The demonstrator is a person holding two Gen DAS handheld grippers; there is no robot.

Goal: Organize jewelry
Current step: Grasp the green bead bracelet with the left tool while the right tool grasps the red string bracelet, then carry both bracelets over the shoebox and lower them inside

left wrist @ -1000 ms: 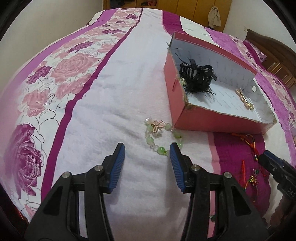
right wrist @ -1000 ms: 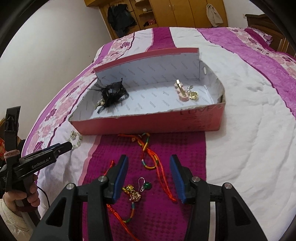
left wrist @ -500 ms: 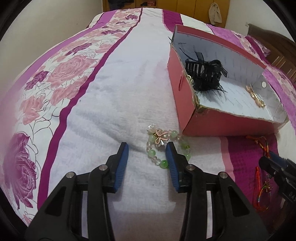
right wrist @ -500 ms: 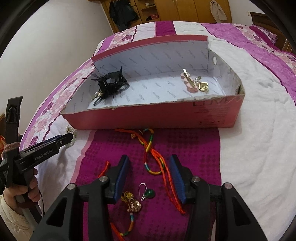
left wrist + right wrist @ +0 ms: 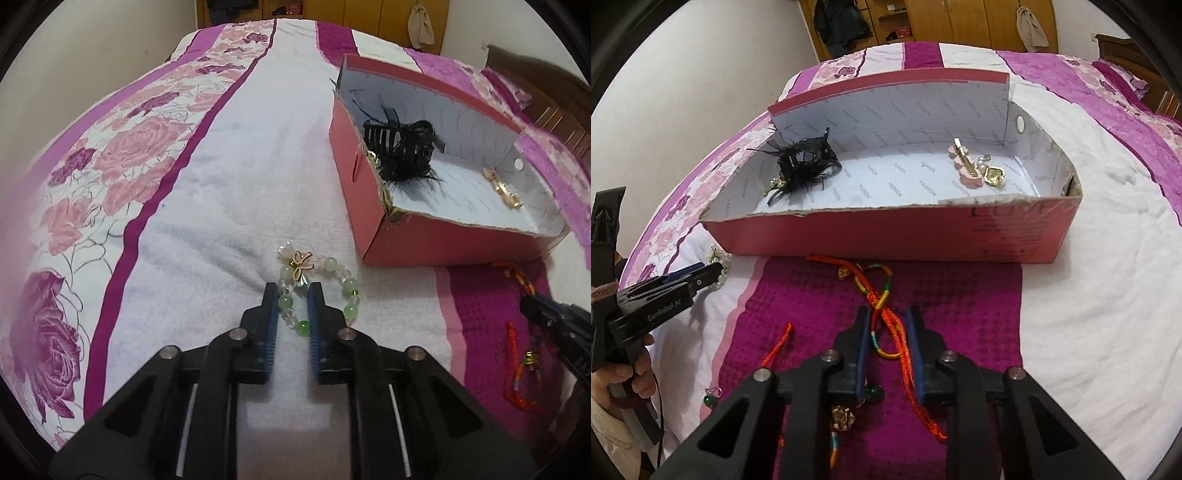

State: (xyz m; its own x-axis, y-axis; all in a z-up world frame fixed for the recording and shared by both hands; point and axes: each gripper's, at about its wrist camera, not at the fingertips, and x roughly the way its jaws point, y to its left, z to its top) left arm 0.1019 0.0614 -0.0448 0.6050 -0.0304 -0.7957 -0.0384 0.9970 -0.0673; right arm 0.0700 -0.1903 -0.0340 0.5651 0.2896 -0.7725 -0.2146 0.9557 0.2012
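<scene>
A green bead bracelet (image 5: 320, 280) with a small bow charm lies on the white bedspread left of the pink box (image 5: 373, 206). My left gripper (image 5: 292, 291) straddles its near side, jaws narrowed around the beads but with a gap showing. A red and multicolour cord bracelet (image 5: 886, 317) lies on the magenta stripe in front of the box (image 5: 886, 232). My right gripper (image 5: 886, 317) straddles the cord, jaws narrowed, gap showing. The box holds a black feathered hair clip (image 5: 803, 162), a pink flower clip (image 5: 964, 166) and a gold earring (image 5: 995, 177).
More cord jewelry with gold charms (image 5: 842, 417) and a green bead earring (image 5: 711, 398) lie on the magenta stripe near my right gripper. The left gripper body (image 5: 653, 302) shows at the left of the right wrist view. A wooden wardrobe (image 5: 942, 22) stands behind the bed.
Both grippers moved forward and down over their pieces, and both pairs of jaws narrowed markedly around the bead bracelet and the cord bracelet.
</scene>
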